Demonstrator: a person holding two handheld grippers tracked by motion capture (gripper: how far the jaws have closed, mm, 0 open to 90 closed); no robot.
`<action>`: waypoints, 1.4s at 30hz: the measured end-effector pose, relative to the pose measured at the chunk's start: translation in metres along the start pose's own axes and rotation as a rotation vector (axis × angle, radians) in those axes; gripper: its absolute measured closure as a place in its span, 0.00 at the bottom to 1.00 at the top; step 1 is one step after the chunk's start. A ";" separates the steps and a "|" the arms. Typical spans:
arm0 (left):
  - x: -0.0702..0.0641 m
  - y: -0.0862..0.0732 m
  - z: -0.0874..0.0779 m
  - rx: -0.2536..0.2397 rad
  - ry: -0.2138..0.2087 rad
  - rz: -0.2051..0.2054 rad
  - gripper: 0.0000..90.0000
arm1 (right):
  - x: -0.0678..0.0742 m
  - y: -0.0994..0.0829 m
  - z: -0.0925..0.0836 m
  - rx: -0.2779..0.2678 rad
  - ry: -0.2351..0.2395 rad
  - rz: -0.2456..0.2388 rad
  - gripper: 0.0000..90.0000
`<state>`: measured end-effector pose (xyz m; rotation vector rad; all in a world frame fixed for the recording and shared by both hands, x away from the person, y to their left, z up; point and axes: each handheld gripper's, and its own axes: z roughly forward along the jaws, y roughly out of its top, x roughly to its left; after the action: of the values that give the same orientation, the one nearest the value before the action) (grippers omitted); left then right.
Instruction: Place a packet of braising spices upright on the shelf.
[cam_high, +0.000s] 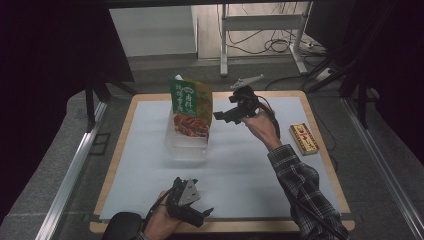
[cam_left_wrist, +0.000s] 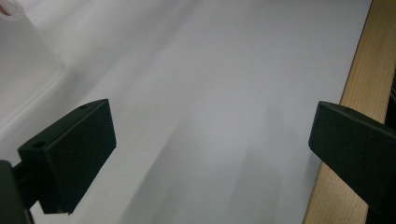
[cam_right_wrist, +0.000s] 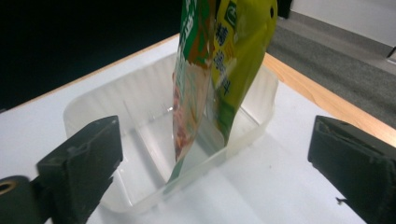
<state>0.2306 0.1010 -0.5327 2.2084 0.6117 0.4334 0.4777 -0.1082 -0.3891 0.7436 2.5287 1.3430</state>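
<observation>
A wooden-edged counter (cam_high: 118, 150) covered by a white sheet is shown from above. A clear, shallow rectangular plastic tray (cam_high: 186, 145) is placed on the sheet toward the far edge of the counter, left of its middle. A green, yellow and red printed foil snack pouch (cam_high: 189, 107) is seen standing on end inside the tray, its lower end resting on the tray floor and its top tilted slightly. In the right tool view the same tray (cam_right_wrist: 93, 109) and pouch (cam_right_wrist: 219, 70) are seen directly ahead, the pouch standing in the tray's far half, close to one long wall.

The right tool (cam_high: 226, 115) is held just beside the upper part of the pouch, on the side toward the counter's right edge, without touching it; its jaws are spread wide with nothing between them, and no earlier state is shown. The left tool (cam_high: 202, 214) is held low at the near edge of the counter, well apart from the tray; its jaws are likewise spread wide over bare white sheet, with nothing gripped.

A small flat rectangular box with a red and yellow label (cam_high: 303, 138) lies near the right edge of the counter, apart from both tools.
</observation>
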 end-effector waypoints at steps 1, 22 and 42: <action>0.000 0.000 0.000 0.000 0.000 0.000 0.01 | 0.000 -0.002 -0.001 0.000 -0.005 -0.005 0.01; 0.000 0.000 0.002 0.006 -0.001 0.001 0.01 | 0.003 -0.040 -0.025 0.020 -0.038 -0.045 0.00; 0.000 0.000 0.001 -0.011 0.012 -0.004 0.00 | 0.002 -0.085 -0.049 0.035 -0.090 -0.003 0.00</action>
<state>0.2311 0.1003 -0.5328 2.1951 0.6181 0.4470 0.4284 -0.1826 -0.4297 0.7884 2.4886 1.2382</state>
